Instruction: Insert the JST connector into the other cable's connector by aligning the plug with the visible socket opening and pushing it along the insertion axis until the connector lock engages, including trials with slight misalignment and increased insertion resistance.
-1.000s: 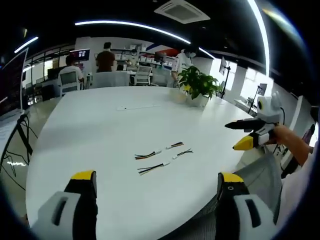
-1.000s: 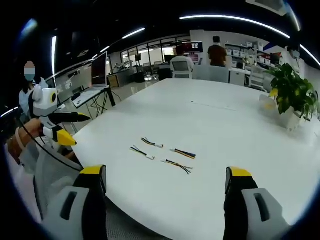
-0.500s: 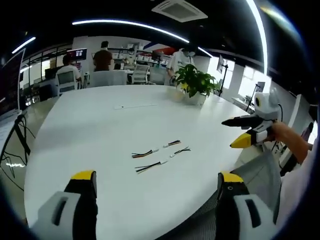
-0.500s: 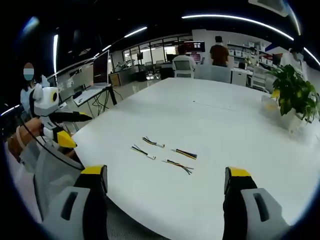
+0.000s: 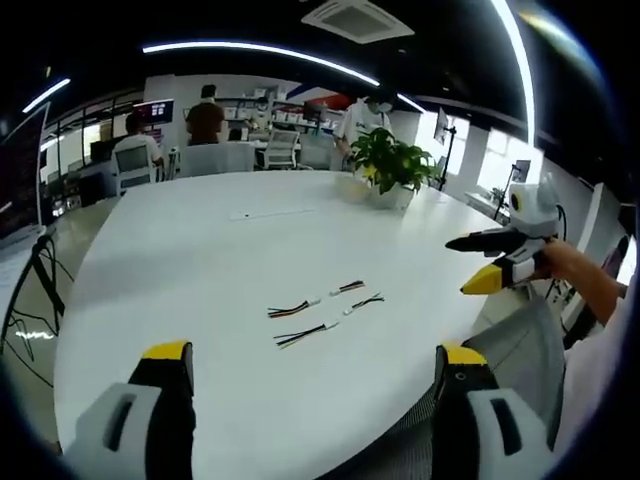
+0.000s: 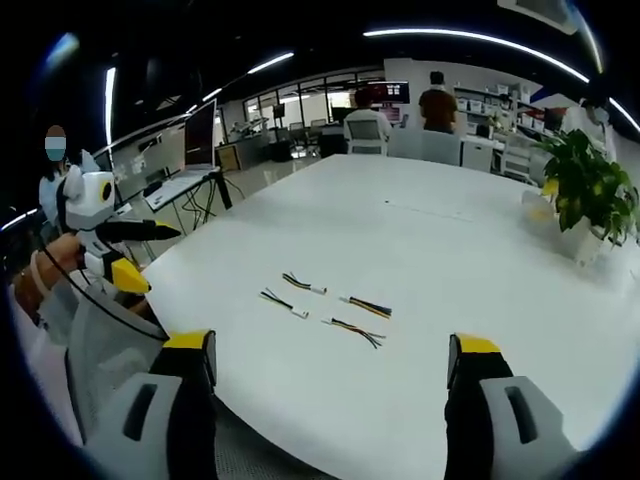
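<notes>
Holding both grippers, left (image 5: 312, 368) and right (image 6: 330, 355), wide and empty, I judge the cables (image 5: 320, 311) light, limp, best pinched at their stiff plugs.

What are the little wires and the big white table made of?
The little wires look like thin plastic-coated strands, going by their bright colours, with pale ends that seem hard plastic. The table has a smooth white top, probably laminate or painted board: it reflects the ceiling lights softly. I cannot tell which.

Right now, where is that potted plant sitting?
The potted plant stands on the far side of the white table, well beyond the little wires near the front edge. In the right gripper view it sits at the right.
</notes>
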A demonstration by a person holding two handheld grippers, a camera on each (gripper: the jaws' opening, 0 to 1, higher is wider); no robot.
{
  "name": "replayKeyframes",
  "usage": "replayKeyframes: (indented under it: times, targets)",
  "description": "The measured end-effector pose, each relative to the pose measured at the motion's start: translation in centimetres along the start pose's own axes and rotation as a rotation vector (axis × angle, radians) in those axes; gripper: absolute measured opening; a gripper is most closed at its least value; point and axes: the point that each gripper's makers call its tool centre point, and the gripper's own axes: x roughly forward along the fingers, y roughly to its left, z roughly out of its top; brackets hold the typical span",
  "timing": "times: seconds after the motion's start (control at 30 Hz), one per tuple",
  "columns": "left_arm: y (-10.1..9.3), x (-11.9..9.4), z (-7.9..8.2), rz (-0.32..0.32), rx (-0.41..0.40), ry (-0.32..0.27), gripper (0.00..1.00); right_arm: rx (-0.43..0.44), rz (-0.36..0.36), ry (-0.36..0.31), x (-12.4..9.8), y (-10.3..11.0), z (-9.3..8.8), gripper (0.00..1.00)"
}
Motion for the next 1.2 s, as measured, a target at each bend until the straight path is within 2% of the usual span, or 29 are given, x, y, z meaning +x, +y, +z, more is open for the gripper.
replayKeyframes:
  times: [0.97, 1.2]
  targets:
    - [0.11, 0.37, -0.39, 0.006, 0.015, 0.021, 0.99, 0.009, 0.004, 0.001, 0.37, -0.12, -0.08, 0.93]
    - [-0.07, 0.47, -0.04, 0.002, 0.016, 0.015, 0.99, 0.004, 0.013, 0.0, 0.53, -0.05, -0.01, 0.93]
